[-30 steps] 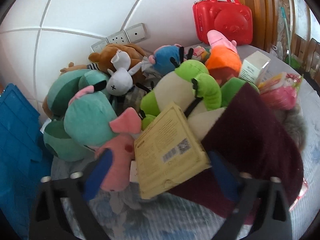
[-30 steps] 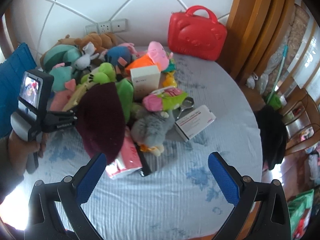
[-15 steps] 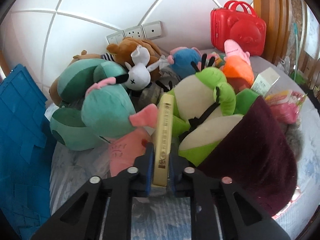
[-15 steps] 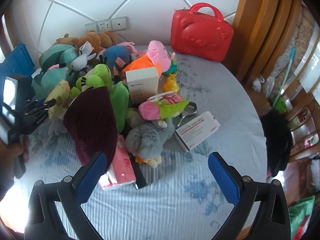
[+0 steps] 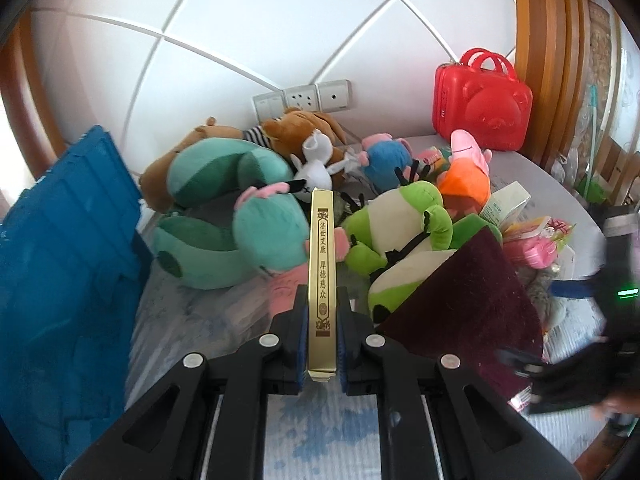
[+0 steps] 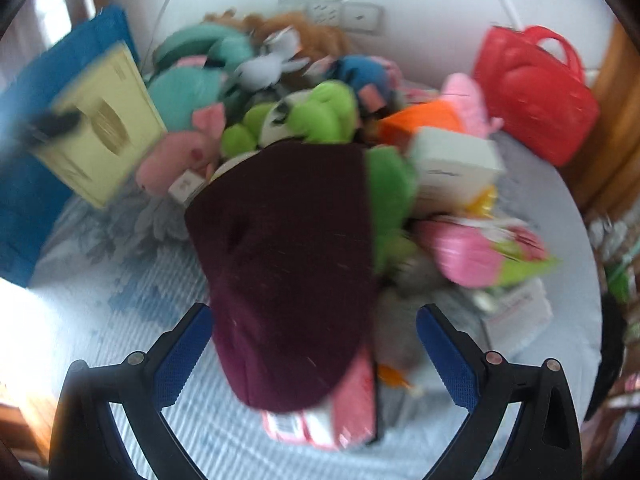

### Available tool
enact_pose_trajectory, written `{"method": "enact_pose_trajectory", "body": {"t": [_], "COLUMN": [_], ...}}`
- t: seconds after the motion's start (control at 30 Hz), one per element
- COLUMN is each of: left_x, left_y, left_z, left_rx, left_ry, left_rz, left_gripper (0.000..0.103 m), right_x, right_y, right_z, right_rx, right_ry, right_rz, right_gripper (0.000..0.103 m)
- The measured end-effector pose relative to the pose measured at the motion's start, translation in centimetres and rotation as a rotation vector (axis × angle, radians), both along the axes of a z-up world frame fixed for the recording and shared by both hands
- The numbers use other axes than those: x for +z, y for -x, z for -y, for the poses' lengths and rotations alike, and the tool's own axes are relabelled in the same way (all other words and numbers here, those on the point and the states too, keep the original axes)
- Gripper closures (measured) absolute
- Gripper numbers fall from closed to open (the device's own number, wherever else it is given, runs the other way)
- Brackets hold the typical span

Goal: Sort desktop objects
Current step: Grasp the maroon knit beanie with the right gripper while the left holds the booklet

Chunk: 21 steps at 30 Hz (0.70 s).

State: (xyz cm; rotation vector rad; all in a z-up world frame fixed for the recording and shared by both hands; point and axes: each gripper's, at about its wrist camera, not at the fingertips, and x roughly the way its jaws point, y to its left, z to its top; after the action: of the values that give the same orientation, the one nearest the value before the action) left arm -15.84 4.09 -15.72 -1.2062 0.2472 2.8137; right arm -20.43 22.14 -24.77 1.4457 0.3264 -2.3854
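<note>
Downward-tilted, left gripper [image 5: 322,340] clamping yellow box [image 5: 321,280] edge-on, right gripper [image 6: 316,356] spread wide over maroon hat [image 6: 288,280].

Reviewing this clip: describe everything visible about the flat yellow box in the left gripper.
The yellow box is a thin, flat carton, seemingly cardboard. The left wrist view shows its glossy gold narrow edge with a column of dark characters and ornaments. The right wrist view shows its pale yellow broad face with a gold oval emblem, blurred. It is closed, raised above the tablecloth in front of the plush pile, clamped edge-on between the left gripper's blue-padded fingers; nothing else visibly touches it.
</note>
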Motion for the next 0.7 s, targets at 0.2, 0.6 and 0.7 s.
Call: {"method": "enact_pose_trajectory", "body": {"t": [0.2, 0.6, 0.7], "left_x": [0.8, 3.3, 4.6], "left_y": [-2.1, -4.9, -5.8], "left_z": [2.1, 5.2, 6.1], "left_rx": [0.005, -0.081, -0.107], "left_ry": [-0.002, -0.081, -0.093], "left_rz": [-0.006, -0.072, -0.092], "left_gripper": [0.092, 0.092, 0.092], "right_x": [-3.1, 3.4, 5.6], "right_y": [0.3, -3.2, -4.3], "right_z": [2.8, 2.6, 3.1], "right_rx": [0.02, -0.076, -0.109], "right_ry": [-0.103, -0.079, -0.08], "right_rz": [-0.009, -0.067, -0.088], "right_gripper": [0.053, 0.086, 0.086]}}
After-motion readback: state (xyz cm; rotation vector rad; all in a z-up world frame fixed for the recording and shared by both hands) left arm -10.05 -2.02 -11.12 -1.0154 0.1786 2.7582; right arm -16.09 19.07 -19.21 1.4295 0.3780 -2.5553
